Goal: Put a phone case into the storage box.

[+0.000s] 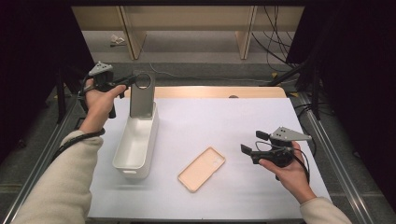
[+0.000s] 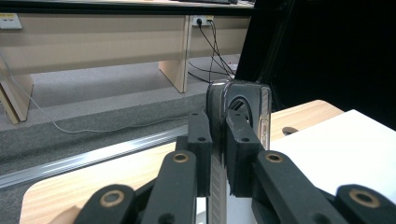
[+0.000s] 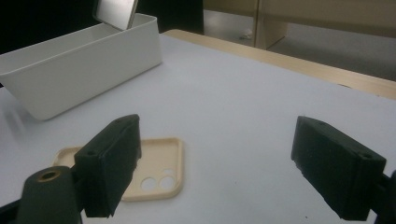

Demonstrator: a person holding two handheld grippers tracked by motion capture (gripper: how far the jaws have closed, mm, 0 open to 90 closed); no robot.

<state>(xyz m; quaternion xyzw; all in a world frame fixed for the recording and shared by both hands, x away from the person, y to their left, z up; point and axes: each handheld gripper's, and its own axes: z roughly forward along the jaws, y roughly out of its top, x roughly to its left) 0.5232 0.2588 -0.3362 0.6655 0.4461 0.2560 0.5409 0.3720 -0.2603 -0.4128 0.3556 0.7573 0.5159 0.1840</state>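
**Grey phone case held upright over the white bin**

Your forearms enter from the bottom edge of the high view, sleeves cut off by the frame. Your left gripper (image 1: 125, 84) is clamped on the grey phone case (image 1: 141, 95), gripping it by its upper edge beside the round camera cutout. The case stands upright, its lower end dipping into the far end of the white bin (image 1: 135, 144); whether it touches the bin floor is hidden by the wall. In the left gripper view the pads (image 2: 200, 140) press on the case (image 2: 243, 100) edge-on, so its face is hard to make out.

Your right gripper (image 1: 250, 150) hovers above the white mat (image 1: 233, 121) with jaws wide apart and nothing between them. In the right gripper view the beige phone case (image 3: 156, 170) lies flat on the mat, partly hidden behind one jaw, and the bin (image 3: 70, 70) sits farther off, cut off at the frame's left.
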